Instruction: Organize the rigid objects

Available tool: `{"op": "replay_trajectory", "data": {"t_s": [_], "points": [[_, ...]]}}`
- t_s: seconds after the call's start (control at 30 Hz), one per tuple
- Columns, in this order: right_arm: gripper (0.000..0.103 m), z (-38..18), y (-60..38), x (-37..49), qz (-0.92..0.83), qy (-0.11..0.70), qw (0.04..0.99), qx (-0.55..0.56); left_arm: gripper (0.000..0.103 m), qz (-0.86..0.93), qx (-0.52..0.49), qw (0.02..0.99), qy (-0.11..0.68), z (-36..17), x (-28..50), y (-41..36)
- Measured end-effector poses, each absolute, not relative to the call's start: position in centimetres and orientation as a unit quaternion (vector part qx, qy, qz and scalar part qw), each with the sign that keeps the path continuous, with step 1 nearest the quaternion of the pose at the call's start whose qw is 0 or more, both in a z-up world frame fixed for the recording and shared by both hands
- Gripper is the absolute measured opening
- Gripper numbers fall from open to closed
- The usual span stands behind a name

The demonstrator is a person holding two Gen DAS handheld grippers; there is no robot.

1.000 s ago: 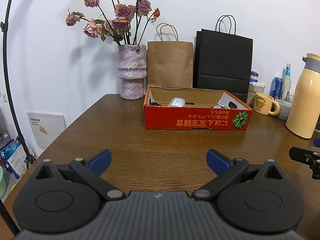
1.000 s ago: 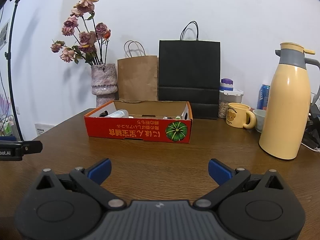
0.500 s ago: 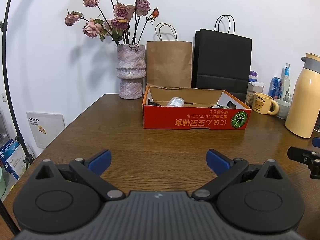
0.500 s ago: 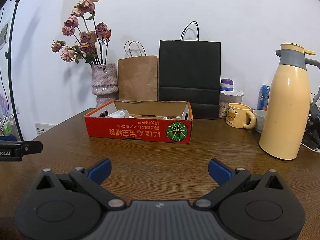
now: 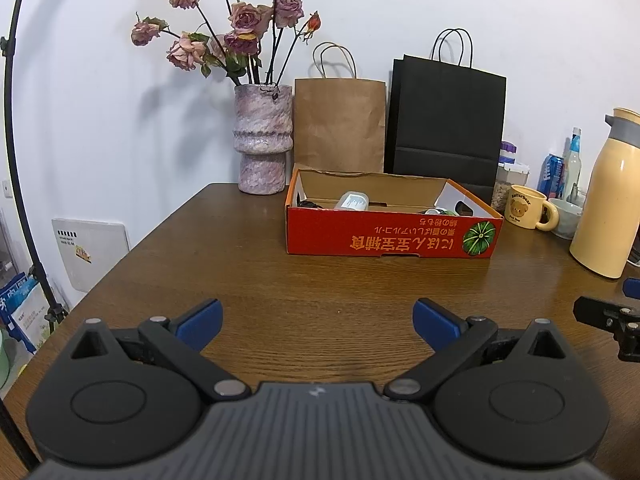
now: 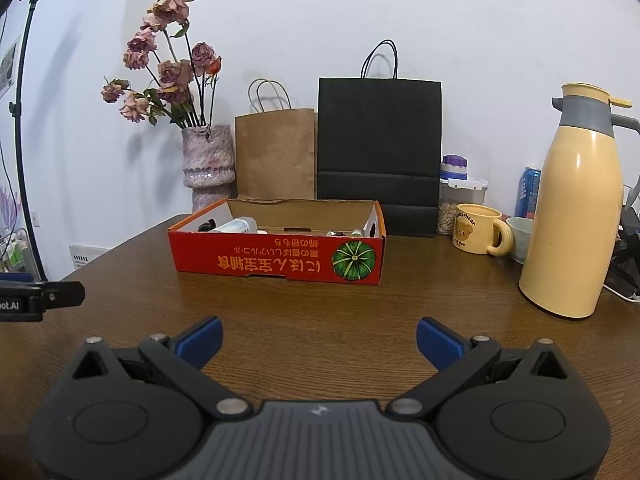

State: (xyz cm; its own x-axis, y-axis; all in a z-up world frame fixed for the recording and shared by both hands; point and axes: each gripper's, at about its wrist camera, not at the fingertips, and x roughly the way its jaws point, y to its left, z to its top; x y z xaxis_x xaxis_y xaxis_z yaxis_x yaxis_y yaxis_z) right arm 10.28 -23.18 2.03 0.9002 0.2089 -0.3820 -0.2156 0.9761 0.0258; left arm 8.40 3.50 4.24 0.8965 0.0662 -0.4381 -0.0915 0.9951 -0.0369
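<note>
From the left wrist view, the left gripper (image 5: 316,318) hangs over the wooden table (image 5: 248,280), jaws spread wide and empty; the red cardboard box (image 5: 392,236), holding small items, sits ahead and slightly right of them. From the right wrist view, the right gripper (image 6: 319,340) is likewise released, with the box (image 6: 280,258) ahead, slightly left, and a yellow thermos (image 6: 576,216) far right.

Bare tabletop (image 5: 320,280) up to the red box (image 5: 392,236); yellow jug (image 6: 576,216) crowding the right
</note>
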Motion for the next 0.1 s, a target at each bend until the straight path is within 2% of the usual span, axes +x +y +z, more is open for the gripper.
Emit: {"op": "replay_trajectory", "data": {"t_s": [0.1], "points": [[0.103,1.70,-23.21,10.49,0.109,0.197,0.974,-0.008,0.103,0.044,-0.029,0.973,0.226,4.13,8.53,3.65]]}}
